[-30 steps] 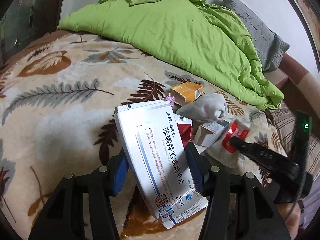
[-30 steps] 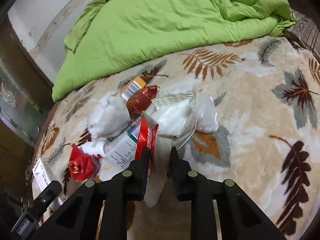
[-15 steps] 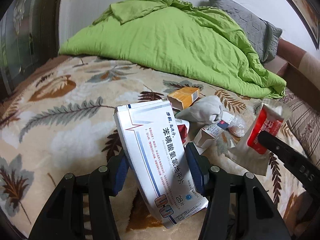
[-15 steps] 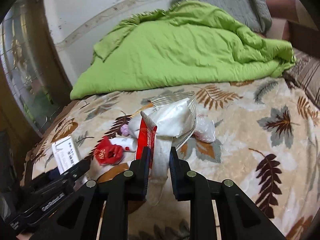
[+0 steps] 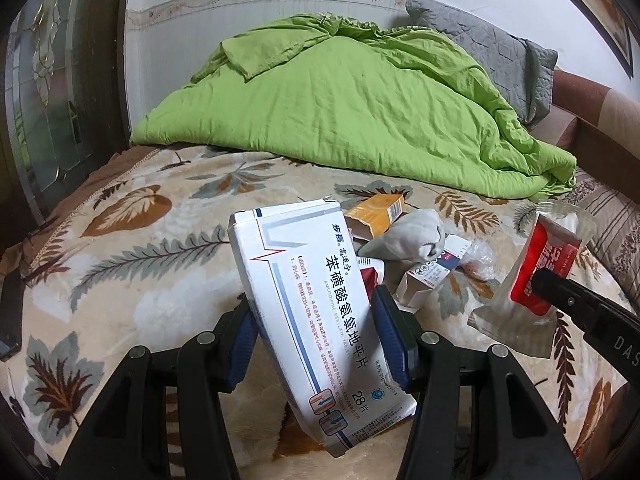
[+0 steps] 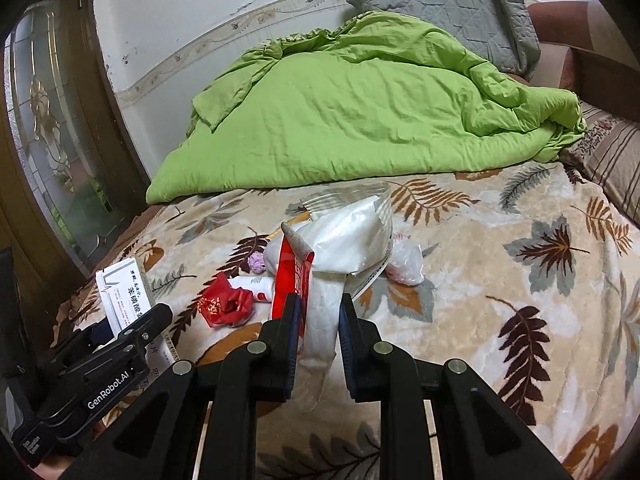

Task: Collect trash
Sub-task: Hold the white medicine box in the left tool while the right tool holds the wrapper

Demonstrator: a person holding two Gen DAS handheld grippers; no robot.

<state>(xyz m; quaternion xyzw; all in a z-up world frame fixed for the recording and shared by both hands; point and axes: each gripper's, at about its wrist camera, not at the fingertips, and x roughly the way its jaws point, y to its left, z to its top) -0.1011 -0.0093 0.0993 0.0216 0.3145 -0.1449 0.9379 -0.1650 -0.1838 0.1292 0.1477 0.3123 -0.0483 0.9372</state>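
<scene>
My left gripper (image 5: pixel 312 298) is shut on a white medicine box (image 5: pixel 296 248) with blue print, held tilted above the bed. My right gripper (image 6: pixel 320 302) is shut on a red and white plastic wrapper (image 6: pixel 340 240), which hangs in the air with a clear bag attached. In the left wrist view the same wrapper (image 5: pixel 548 256) shows at the right. More trash lies on the leaf-patterned blanket (image 6: pixel 520 300): an orange box (image 5: pixel 376 212), a grey-white wad (image 5: pixel 412 236), a small carton (image 5: pixel 432 276), a crumpled red wrapper (image 6: pixel 224 304), a white tube (image 6: pixel 256 282) and a clear bag (image 6: pixel 404 264).
A green quilt (image 5: pixel 352 112) is heaped at the back of the bed with a grey pillow (image 6: pixel 448 4) behind it. A wooden door with patterned glass (image 6: pixel 44 128) stands at the left. A striped pillow (image 6: pixel 612 156) lies at the right.
Both grippers have risen with their loads. The right one lifted the red and white wrapper off the pile. Both views now tilt up and show the wall.
</scene>
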